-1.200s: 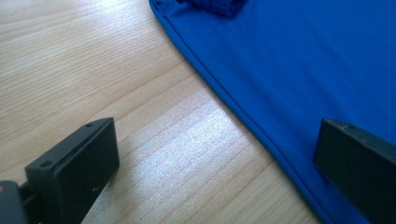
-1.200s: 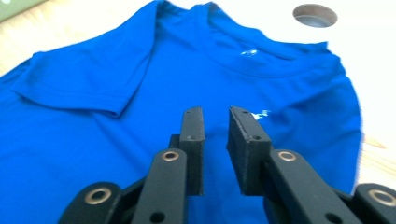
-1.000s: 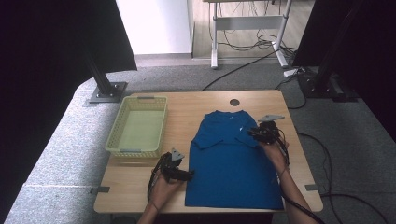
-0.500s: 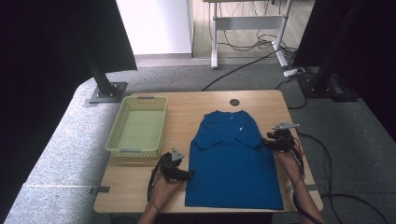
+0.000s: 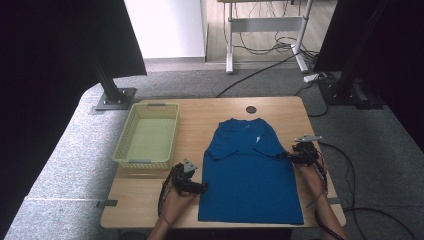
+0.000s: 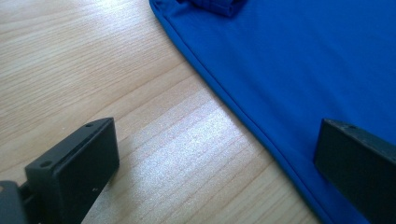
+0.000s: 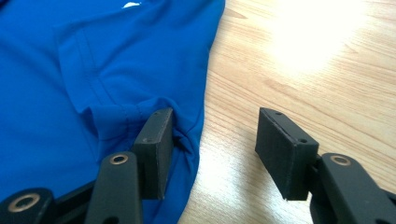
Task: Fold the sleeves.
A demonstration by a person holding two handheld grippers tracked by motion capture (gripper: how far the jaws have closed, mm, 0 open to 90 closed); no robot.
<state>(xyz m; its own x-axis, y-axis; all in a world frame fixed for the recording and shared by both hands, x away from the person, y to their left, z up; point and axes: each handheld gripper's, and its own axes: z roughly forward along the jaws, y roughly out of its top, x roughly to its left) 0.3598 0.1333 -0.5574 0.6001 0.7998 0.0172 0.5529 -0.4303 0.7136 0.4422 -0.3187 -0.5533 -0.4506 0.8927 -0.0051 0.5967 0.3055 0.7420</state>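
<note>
**Folding the Blue Shirt**

Wooden table (image 5: 210, 117) with grey carpet all around it, and a blue shirt (image 5: 247, 175) lying flat near the middle, neck at 12 o'clock.

Start at the right gripper (image 5: 296, 156). Its jaws are wide apart and hold nothing. In the right gripper view (image 7: 210, 140), one jaw presses on the bunched cloth at the shirt's edge and the other jaw is over bare wood. The right sleeve already looks folded in.

The left gripper (image 5: 200, 187) waits at the shirt's 9 o'clock side. Its jaws are wide too, and empty. In the left gripper view (image 6: 217, 156), the shirt's hem (image 6: 243, 116) runs between them, one jaw over wood and one over cloth.

To do this step well, I think each gripper should slide low so one jaw goes under the hem. Then close gently on the edge alone. Lift both sides together, so the shirt stays smooth.

A yellow basket (image 5: 129, 144) sits at 9 o'clock from the shirt, well apart. It looks empty. A small dark round spot (image 5: 251, 109) is at 12 o'clock.
</note>
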